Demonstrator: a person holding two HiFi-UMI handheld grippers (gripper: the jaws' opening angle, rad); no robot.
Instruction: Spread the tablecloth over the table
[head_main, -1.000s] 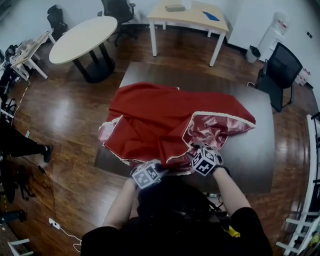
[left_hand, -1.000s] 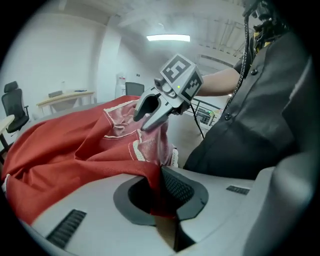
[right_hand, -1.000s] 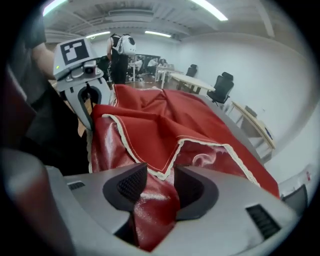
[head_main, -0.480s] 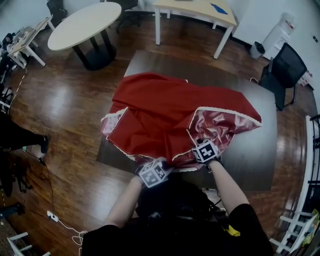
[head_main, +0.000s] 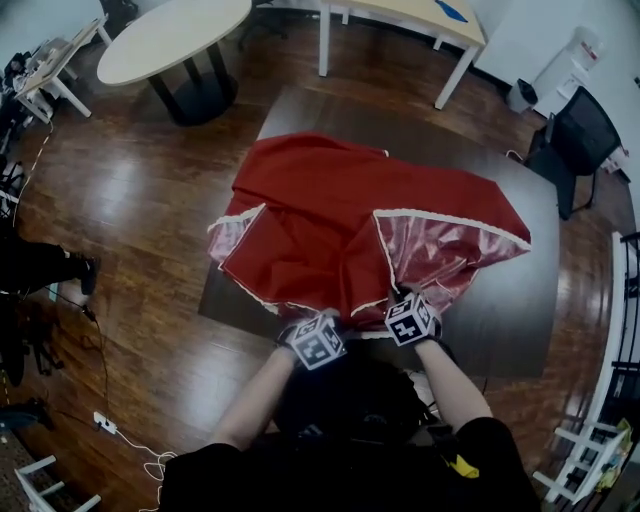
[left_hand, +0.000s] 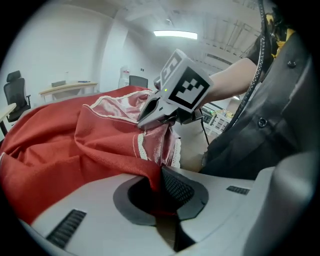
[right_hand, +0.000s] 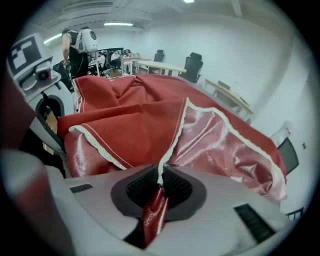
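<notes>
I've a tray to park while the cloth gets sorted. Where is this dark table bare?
The widest bare patch of the table lies between the lace-edged flap of the tablecloth and the right edge. A narrower strip runs along the far edge, beyond the cloth. The left half and the near middle are crowded with bunched cloth.

tablecloth (head_main: 320, 220): I read red, white lace trim
flap (head_main: 440, 250) ahead-right of left gripper (head_main: 303, 322): glossy pinkish-red
table (head_main: 500, 310): dark brown
cube (head_main: 320, 342): black-white squares

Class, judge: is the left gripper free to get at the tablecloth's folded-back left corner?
Probably not yet: the left gripper is shut on the near edge of the tablecloth and must let go first. Otherwise nothing lies between it and that corner.
</notes>
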